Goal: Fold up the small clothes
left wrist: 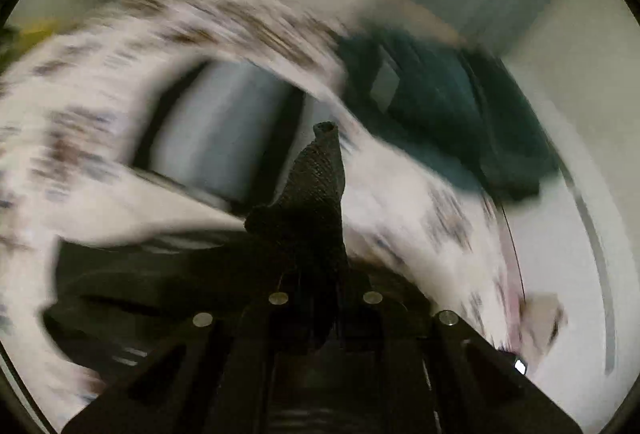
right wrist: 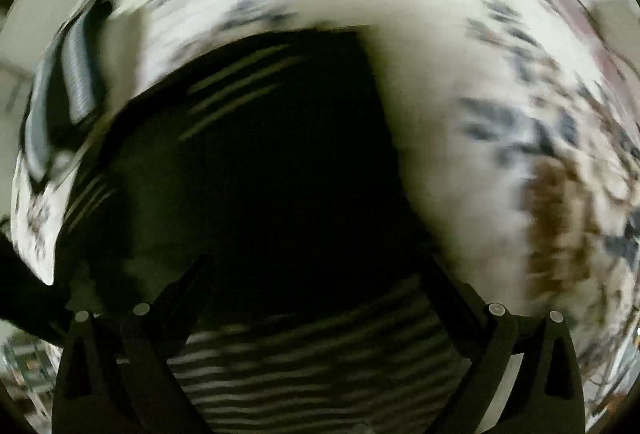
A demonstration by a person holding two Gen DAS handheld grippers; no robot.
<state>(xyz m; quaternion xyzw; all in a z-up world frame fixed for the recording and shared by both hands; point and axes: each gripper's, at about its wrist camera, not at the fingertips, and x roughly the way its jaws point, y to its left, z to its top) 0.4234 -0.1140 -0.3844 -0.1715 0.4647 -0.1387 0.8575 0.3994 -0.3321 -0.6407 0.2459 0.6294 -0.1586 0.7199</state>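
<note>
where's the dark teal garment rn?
Left wrist view, upper right: the dark teal garment lies on the patterned white sheet, right of the shut left gripper. Too blurred for detail.

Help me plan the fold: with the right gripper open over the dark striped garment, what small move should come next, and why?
Probably lower the right gripper onto an edge of the dark striped garment and close. Its jaws stand wide with nothing pinched, while the left gripper is shut. Blur hides the exact edge.
</note>
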